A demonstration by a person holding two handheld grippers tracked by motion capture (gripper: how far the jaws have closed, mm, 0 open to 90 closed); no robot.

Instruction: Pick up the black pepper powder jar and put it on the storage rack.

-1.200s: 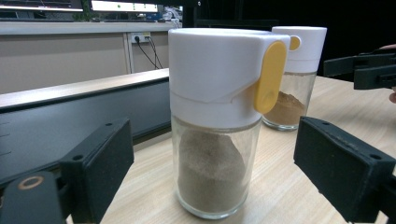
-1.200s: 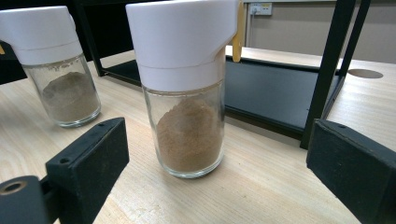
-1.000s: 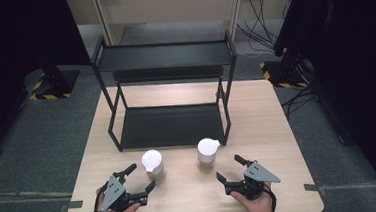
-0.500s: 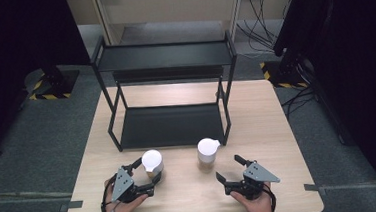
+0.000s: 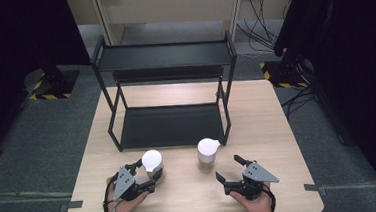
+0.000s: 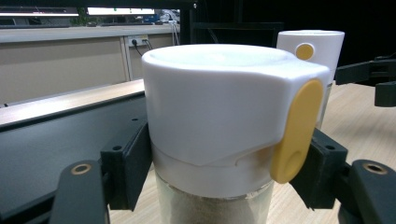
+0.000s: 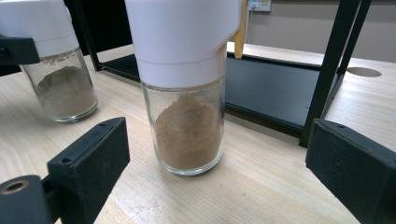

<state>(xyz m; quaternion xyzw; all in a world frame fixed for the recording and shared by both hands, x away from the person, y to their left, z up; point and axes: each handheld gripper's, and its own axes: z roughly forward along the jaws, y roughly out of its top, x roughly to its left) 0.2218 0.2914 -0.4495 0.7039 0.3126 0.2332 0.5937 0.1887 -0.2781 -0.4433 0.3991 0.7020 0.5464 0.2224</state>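
Two glass spice jars with white caps and yellow tabs stand on the wooden table in front of the rack. My left gripper [image 5: 149, 171] has just been closing with the left jar [image 5: 152, 161] between its jaws. In the left gripper view its pads [image 6: 133, 163] press the jar [image 6: 219, 121] just under the cap, so it is shut on it. My right gripper [image 5: 229, 167] stands open a little short of the right jar [image 5: 208, 153]. In the right gripper view that jar [image 7: 187, 126], holding brown powder, stands between and beyond the spread jaws, untouched.
A black two-level metal rack [image 5: 165, 57] stands on the far half of the table [image 5: 278, 130]; its lower shelf [image 5: 170, 125] lies just behind the jars, and one of its legs [image 7: 327, 70] is close to the right jar. Dark floor surrounds the table.
My left gripper moved forward up to the left jar and its jaws closed around it. The right gripper and both jars have kept their places.
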